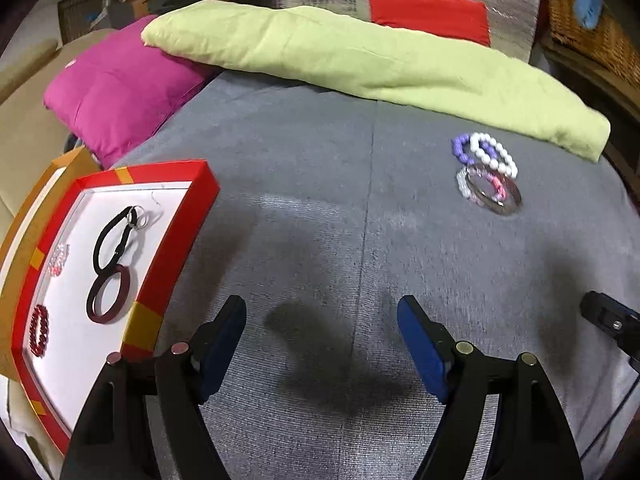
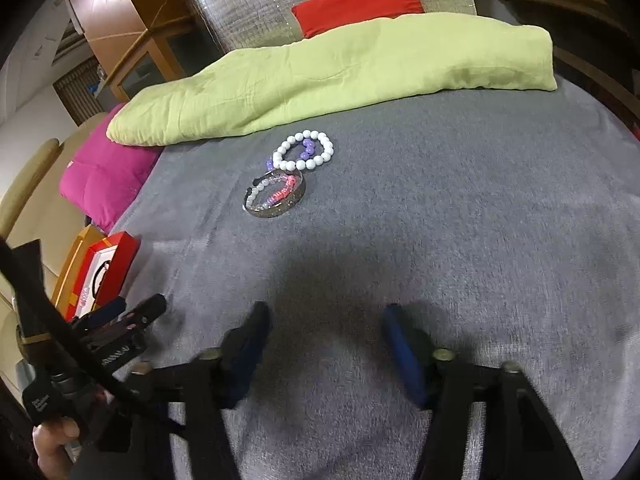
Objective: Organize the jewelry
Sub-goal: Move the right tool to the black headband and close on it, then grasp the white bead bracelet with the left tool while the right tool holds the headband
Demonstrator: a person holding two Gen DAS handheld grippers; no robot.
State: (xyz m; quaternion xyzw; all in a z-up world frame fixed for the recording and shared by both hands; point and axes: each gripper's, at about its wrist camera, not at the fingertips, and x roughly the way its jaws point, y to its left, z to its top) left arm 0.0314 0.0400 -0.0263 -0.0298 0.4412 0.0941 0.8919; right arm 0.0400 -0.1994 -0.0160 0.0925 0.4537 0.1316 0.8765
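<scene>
item: red tray (image 1: 176,240), left edge of the left wrist frame, on the grey bed cover (image 1: 320,200); it holds a black cord loop (image 1: 114,236), a maroon bangle (image 1: 110,294) and red beads (image 1: 40,330), i judge already sorted. item: loose pile, right of centre: white bead bracelet (image 2: 304,151), purple beads (image 2: 308,147), metal bangle (image 2: 278,196), still awaiting pickup. my left gripper (image 1: 322,334) and right gripper (image 2: 326,334): fingers wide, holding nothing, ready to reach.

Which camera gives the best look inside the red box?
The left wrist view: the red box faces the camera, its bracelets plain to see. The right wrist view catches only a sliver behind the left gripper.
</scene>
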